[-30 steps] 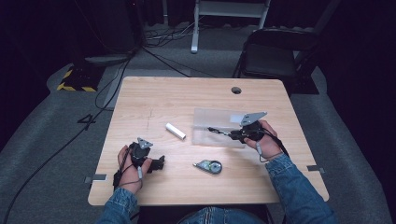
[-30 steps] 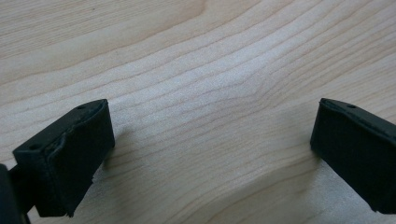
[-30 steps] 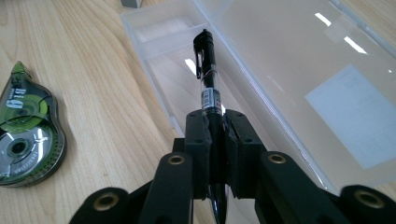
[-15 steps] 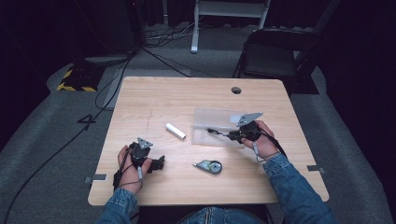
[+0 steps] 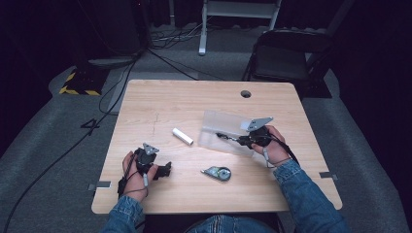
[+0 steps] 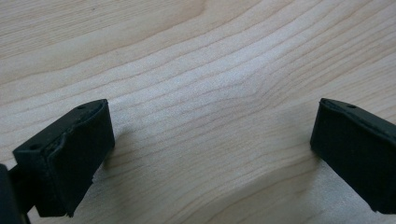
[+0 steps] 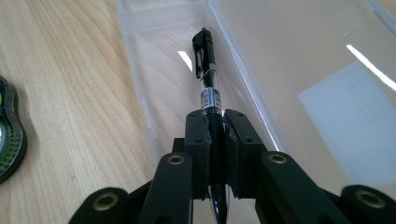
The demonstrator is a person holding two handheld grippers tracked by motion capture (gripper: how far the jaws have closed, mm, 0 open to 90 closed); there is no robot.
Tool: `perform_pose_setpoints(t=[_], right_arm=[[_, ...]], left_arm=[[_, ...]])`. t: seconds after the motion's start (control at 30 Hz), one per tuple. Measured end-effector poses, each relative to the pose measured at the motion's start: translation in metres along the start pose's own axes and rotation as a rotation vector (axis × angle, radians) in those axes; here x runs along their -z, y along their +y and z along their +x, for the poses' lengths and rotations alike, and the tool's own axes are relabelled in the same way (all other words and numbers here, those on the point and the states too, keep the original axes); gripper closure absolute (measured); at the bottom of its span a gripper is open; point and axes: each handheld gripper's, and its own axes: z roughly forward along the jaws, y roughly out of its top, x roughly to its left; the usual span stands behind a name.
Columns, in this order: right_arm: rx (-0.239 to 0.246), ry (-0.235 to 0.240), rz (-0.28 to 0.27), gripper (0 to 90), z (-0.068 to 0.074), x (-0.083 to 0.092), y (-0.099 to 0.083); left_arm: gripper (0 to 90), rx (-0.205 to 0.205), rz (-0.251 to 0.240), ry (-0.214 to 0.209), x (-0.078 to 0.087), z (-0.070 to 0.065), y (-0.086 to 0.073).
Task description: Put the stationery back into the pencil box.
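A black pen [image 7: 208, 88] sits clamped between the jaws of the right gripper [image 7: 215, 135], its clip end reaching out ahead over the narrow compartment of a clear plastic box [image 7: 154, 65]. To that gripper's left lies a green correction-tape dispenser [image 7: 9, 135]. The left gripper [image 6: 210, 154] rests on the wooden table [image 6: 196, 56], jaws wide apart with bare wood between them.

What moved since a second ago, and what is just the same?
Almost nothing moved. The right gripper stays shut on the pen, holding it over the clear box, perhaps a touch lower. The left gripper still rests open on the table. The white tube and tape dispenser lie where they were.
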Motion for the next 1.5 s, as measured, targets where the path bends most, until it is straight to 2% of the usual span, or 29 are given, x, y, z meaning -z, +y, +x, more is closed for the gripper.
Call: perform_pose_setpoints(t=[0.57, 0.93, 1.0, 1.1, 1.5], right_arm=[[0.012, -0.036, 0.020, 79.9, 0.000, -0.005, -0.003], [0.069, -0.078, 0.030, 77.2, 0.000, -0.007, -0.004], [0.079, -0.095, 0.020, 71.9, -0.001, -0.007, -0.005], [0.082, -0.107, 0.017, 70.2, -0.001, -0.005, -0.005], [0.048, -0.086, -0.055, 63.1, 0.003, 0.009, 0.001]], left_arm=[[0.0, 0.000, 0.000, 0.000, 0.000, 0.000, 0.000], [0.0, 0.000, 0.000, 0.000, 0.000, 0.000, 0.000], [0.0, -0.001, 0.000, 0.000, 0.000, 0.000, 0.000], [0.0, -0.001, 0.000, 0.000, 0.000, 0.000, 0.000], [0.0, -0.001, 0.000, 0.000, 0.000, 0.000, 0.000]])
